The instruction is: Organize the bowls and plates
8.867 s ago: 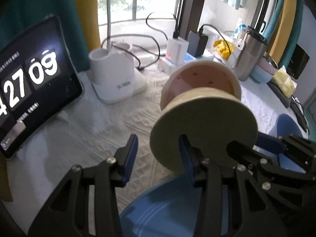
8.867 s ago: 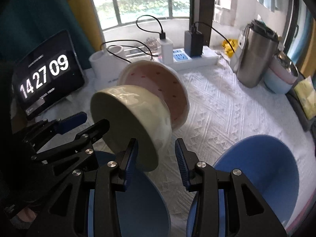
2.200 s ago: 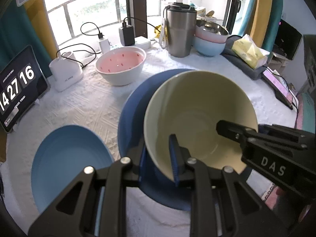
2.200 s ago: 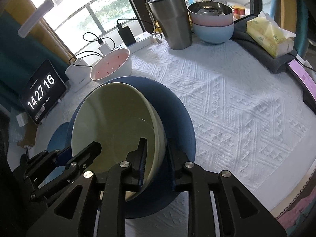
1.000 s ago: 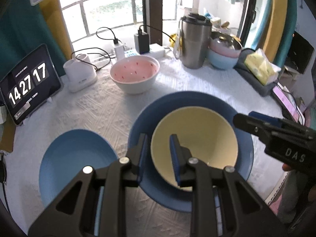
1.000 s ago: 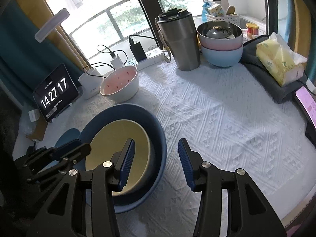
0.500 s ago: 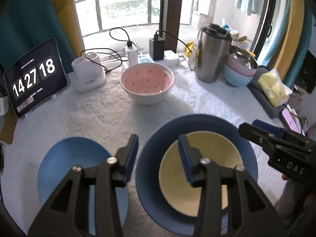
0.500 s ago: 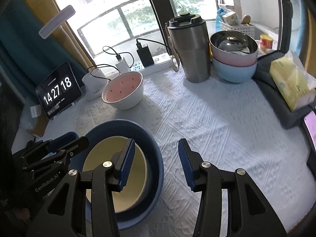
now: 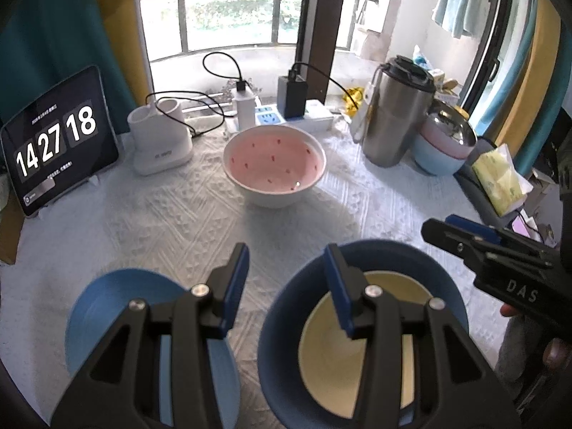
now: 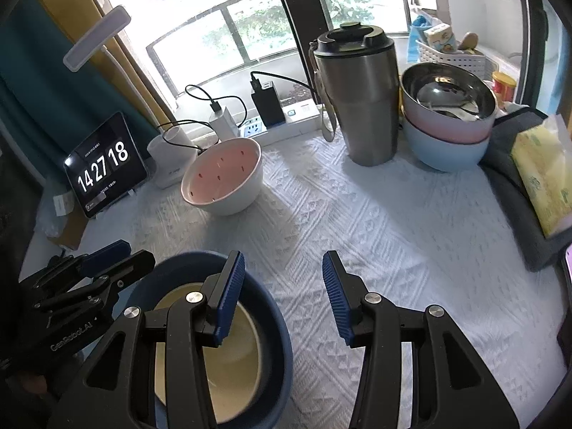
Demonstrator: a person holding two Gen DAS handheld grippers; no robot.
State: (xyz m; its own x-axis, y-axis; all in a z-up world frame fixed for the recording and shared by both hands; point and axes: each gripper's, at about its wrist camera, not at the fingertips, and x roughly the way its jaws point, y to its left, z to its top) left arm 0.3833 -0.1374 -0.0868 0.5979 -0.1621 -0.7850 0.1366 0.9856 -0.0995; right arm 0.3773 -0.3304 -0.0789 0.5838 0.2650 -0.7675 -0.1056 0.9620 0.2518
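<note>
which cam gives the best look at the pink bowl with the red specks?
Left wrist: the pink bowl sits near centre, seen from above with its whole rim and speckled inside in view. Right wrist shows the same bowl further left and more side-on, mostly the white outer wall, part of the inside hidden.

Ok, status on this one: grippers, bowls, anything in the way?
Left gripper just opened, empty; right gripper open, empty. Cream bowl nested in dark blue bowl. Pink bowl, blue plate loose. Nothing blocking.
</note>
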